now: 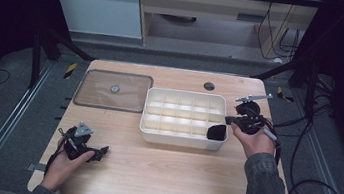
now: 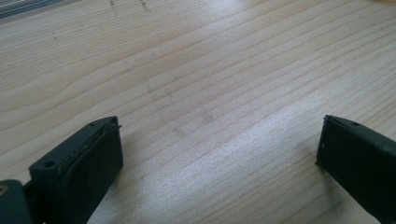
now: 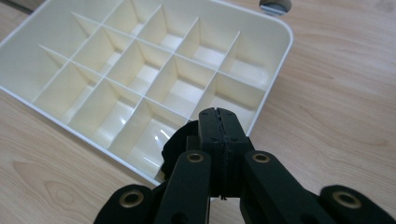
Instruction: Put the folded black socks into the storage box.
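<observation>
A white tray (image 1: 179, 139) divided into several compartments sits at the middle of the wooden table. My right gripper (image 1: 229, 119) hovers at the tray's near right corner, shut on a small black object (image 1: 216, 132) that hangs over the corner compartment. In the right gripper view the jaws of the right gripper (image 3: 218, 112) are pressed together above the tray (image 3: 288, 44), and the black object (image 3: 177, 142) bulges out to their left. My left gripper (image 1: 102, 149) rests low at the near left of the table; in its own view the left gripper (image 2: 219, 123) is open over bare wood.
A clear flat lid (image 1: 95, 92) with a small round knob lies left of the tray. A round cable grommet (image 1: 208, 86) is set in the table behind the tray. Cables trail off the table's right side. Metal rails run along both sides.
</observation>
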The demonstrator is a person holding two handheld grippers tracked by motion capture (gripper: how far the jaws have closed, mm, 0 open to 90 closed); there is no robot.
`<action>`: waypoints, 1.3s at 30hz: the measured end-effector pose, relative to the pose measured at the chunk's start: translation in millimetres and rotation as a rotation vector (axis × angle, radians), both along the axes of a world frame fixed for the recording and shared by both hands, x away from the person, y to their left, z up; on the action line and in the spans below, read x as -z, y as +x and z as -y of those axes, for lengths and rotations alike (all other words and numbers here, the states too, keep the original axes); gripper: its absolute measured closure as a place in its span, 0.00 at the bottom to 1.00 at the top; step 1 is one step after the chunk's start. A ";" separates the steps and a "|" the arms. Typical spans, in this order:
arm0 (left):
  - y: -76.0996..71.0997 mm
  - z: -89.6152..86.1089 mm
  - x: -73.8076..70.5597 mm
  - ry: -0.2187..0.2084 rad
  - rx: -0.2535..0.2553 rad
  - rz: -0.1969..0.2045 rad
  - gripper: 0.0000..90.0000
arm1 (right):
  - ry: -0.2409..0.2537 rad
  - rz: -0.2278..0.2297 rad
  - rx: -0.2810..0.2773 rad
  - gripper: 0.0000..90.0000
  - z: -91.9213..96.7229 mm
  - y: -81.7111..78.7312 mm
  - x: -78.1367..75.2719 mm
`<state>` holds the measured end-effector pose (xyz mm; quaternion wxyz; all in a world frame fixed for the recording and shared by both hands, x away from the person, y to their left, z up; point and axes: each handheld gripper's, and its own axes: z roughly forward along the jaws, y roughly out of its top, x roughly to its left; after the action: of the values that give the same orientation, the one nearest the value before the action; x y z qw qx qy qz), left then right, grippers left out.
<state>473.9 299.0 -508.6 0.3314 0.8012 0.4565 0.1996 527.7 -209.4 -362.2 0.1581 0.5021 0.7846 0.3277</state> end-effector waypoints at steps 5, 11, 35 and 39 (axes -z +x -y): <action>0.0 0.0 0.0 0.000 0.000 0.000 0.00 | 0.026 0.027 0.003 1.00 4.6 -9.0 -1.2; 0.0 0.0 0.0 0.000 0.000 0.000 0.00 | 0.041 0.041 0.003 1.00 8.4 -16.6 4.1; 0.0 0.0 0.0 0.000 0.000 0.000 0.00 | 0.079 0.106 0.015 0.61 11.1 -34.1 5.6; 0.1 -0.1 0.0 0.000 0.001 0.000 0.00 | 0.069 0.141 0.028 0.45 11.1 -38.6 1.8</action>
<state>474.0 299.0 -508.6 0.3316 0.8013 0.4562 0.1997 489.1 -220.5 -364.0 0.2003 0.4937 0.7527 0.3868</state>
